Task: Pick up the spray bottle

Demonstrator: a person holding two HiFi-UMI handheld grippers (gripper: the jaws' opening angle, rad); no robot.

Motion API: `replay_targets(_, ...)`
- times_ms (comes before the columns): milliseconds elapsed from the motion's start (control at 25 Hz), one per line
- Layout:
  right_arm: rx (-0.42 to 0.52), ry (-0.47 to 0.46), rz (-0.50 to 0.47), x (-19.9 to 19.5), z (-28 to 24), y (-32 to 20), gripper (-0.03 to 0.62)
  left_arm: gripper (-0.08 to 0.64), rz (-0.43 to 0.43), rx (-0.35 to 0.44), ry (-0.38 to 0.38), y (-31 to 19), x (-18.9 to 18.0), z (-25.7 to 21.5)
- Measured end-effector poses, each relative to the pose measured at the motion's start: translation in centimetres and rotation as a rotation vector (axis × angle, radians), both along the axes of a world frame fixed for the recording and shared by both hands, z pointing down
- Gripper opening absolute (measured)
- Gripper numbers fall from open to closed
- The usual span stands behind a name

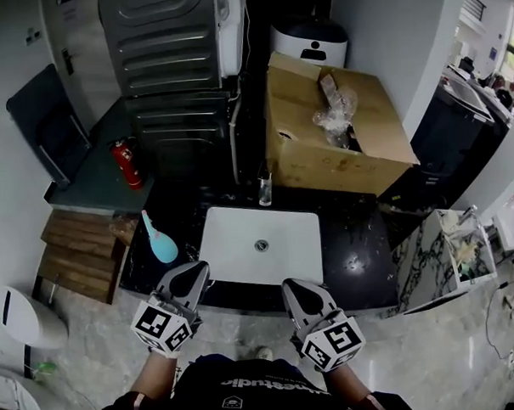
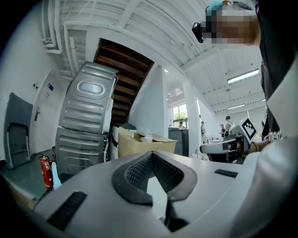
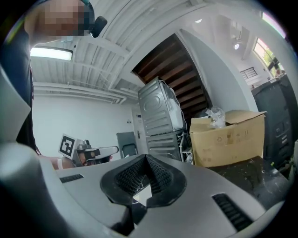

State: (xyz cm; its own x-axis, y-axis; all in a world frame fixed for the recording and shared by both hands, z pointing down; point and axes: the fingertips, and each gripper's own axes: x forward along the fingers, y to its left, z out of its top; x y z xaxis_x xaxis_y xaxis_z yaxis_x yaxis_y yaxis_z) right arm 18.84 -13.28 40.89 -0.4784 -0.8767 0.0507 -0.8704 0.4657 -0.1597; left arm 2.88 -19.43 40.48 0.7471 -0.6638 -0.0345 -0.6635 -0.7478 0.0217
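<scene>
Both hands are held out level over the near edge of the black counter (image 1: 352,238), pointing at the white sink (image 1: 233,243). The left gripper (image 1: 192,277) and the right gripper (image 1: 296,292) each have their jaws closed tip to tip with nothing between them. The light-blue spray bottle (image 1: 160,241) lies on the counter left of the sink, just beyond the left gripper and not touching it. White lettering on the person's dark shirt (image 1: 248,396) is too blurred to read.

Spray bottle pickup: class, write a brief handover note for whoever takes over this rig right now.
Left gripper: shut, empty.
Right gripper: shut, empty.
Spray bottle: light blue, on the black counter left of the white sink, untouched.
Done: nothing yet.
Left: probably open the nearer left gripper, close it on the bottle, lift.
</scene>
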Motion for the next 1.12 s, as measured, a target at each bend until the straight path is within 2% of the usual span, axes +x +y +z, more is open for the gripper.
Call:
replay_targets(200, -0.007, -0.001, -0.030, -1.0, 0.1, -2.3, 0.037, 0.017, -0.057, 0.014, -0.008, -2.0, -1.5, -0.2)
replay_targets(400, 0.007, 0.008, -0.015, -2.1, -0.4, -4.1, 0.037, 0.027, -0.091, 0.015, -0.008, -4.7, -3.7, 0.4)
replay_targets(560, -0.005, 0.024, -0.009, -3.4, -0.1, -5.5, 0.037, 0.113, -0.123, 0.015, -0.007, -6.6, -6.5, 1.1)
replay_targets(640, -0.007, 0.030, -0.009, -4.3, -0.1, -6.1, 0.037, 0.141, -0.156, 0.013, -0.011, -7.6, -8.3, 1.6)
replay_targets(800, -0.017, 0.037, -0.009, -5.8, 0.1, -6.9, 0.037, 0.250, -0.234, -0.011, 0.010, -9.9, -11.6, 2.7)
replay_targets(920, -0.025, 0.046, -0.006, -6.7, 0.3, -7.4, 0.037, 0.288, -0.306, -0.008, 0.005, -11.9, -13.9, 3.5)
replay_targets(1120, -0.042, 0.055, 0.019, -7.0, 0.5, -7.8, 0.037, 0.310, -0.412, -0.024, -0.051, -15.2, -16.5, 5.8)
